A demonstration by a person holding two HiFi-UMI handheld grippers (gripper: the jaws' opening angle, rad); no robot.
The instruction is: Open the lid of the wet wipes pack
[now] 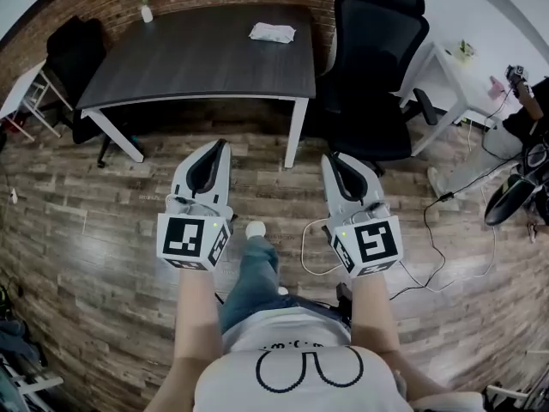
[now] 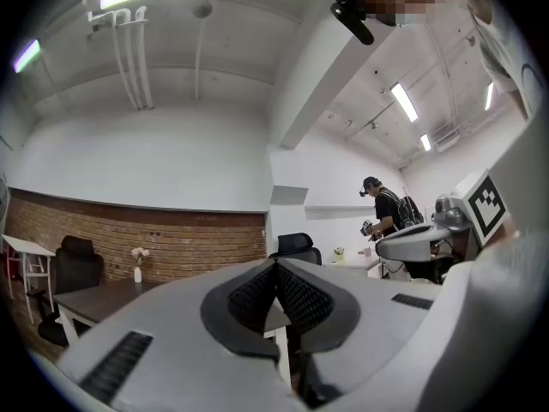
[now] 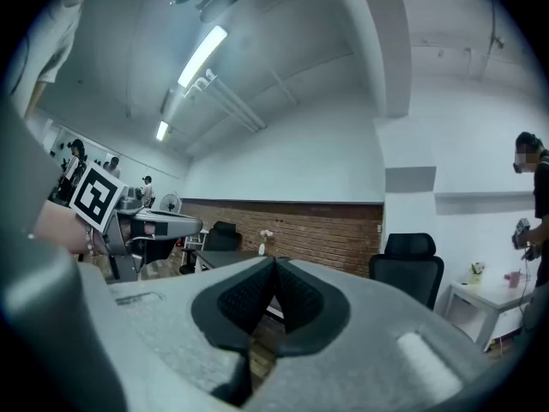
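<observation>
The white wet wipes pack (image 1: 272,32) lies flat near the far right corner of the dark table (image 1: 197,58), well ahead of both grippers. My left gripper (image 1: 209,148) is held over the wooden floor in front of the table, its jaws pressed together with nothing between them. To its right, my right gripper (image 1: 336,163) is held at about the same distance, also shut and empty. In the left gripper view the shut pads (image 2: 276,269) point toward the table; the right gripper view shows its pads (image 3: 274,264) meeting too. The pack is too small to make out in either gripper view.
A black office chair (image 1: 377,67) stands right of the table, another dark chair (image 1: 73,54) at its left. A small vase of flowers (image 1: 146,7) sits at the table's far edge. White cables (image 1: 446,230) trail over the floor at right. Another person (image 2: 384,217) stands far off.
</observation>
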